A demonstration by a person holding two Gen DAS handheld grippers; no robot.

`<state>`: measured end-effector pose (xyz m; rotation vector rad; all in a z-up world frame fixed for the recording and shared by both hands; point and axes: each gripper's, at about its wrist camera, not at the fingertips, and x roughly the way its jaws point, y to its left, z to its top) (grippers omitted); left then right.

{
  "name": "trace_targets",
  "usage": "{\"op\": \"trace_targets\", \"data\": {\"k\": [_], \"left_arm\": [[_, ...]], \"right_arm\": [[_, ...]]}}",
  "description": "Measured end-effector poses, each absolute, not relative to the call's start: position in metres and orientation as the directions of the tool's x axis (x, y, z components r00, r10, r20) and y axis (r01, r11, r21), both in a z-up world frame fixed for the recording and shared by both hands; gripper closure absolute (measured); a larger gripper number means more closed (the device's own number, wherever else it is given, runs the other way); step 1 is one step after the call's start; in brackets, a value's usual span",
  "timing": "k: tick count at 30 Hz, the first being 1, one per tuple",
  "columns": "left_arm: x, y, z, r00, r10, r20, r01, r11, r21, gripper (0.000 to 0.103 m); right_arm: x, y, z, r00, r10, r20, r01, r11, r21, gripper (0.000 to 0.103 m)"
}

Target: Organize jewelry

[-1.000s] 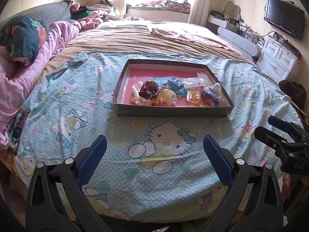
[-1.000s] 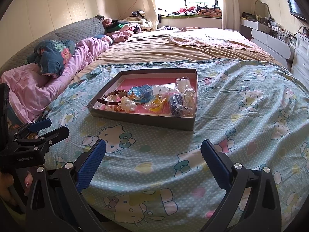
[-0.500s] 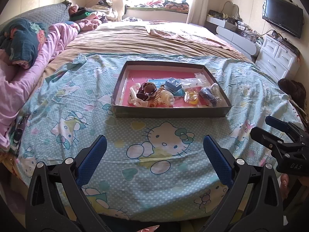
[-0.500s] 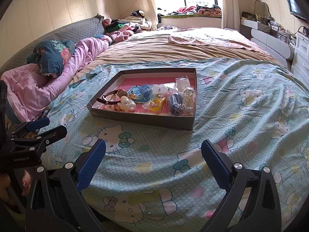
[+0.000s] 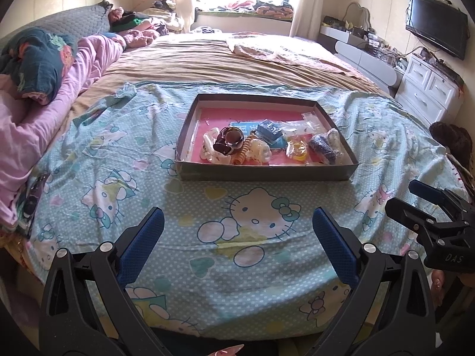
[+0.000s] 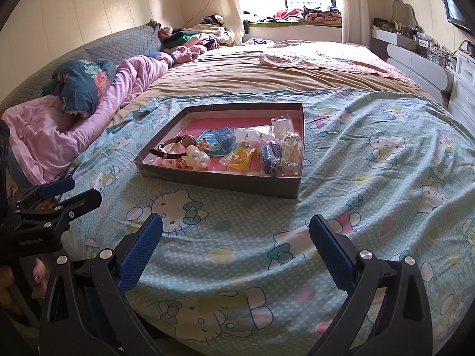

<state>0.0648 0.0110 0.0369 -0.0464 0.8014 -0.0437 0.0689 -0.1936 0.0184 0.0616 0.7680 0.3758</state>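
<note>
A shallow grey box (image 5: 264, 175) with a pink floor sits on the Hello Kitty sheet; it also shows in the right wrist view (image 6: 219, 182). It holds jewelry: a brown watch (image 5: 228, 140), an orange spiral tie (image 5: 242, 155), a pearl piece (image 5: 259, 151), a blue card (image 5: 268, 130), a yellow bangle in a bag (image 5: 298, 149), a dark blue beaded piece (image 5: 322, 148). My left gripper (image 5: 237, 228) is open and empty, short of the box. My right gripper (image 6: 236, 237) is open and empty, also short of it.
The blue Hello Kitty sheet (image 5: 252, 216) covers the near end of a bed. Pink bedding (image 5: 44, 112) lies at the left. A white dresser (image 5: 430, 92) and a TV (image 5: 436, 26) stand at the right. A phone (image 5: 31, 198) lies at the left edge.
Both grippers have drifted slightly back and up, so the box sits a little farther off in view. Both stay open and empty.
</note>
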Motion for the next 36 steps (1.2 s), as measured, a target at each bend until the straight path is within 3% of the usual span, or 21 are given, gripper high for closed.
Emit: {"op": "trace_targets", "data": {"k": [29,36], "left_arm": [[0.065,0.015,0.030,0.681,-0.075,-0.728,0.018,0.996,-0.086,0.009],[0.072,0.032,0.013,0.644,-0.054,-0.763,-0.056,0.991,-0.118,0.009]], "right_arm": [[0.071,-0.191,0.015,0.655,0.340,-0.674,-0.310,0.935,0.171,0.005],[0.080,-0.199,0.011,0.666,0.301,-0.682,-0.275,0.950,0.151,0.005]]}}
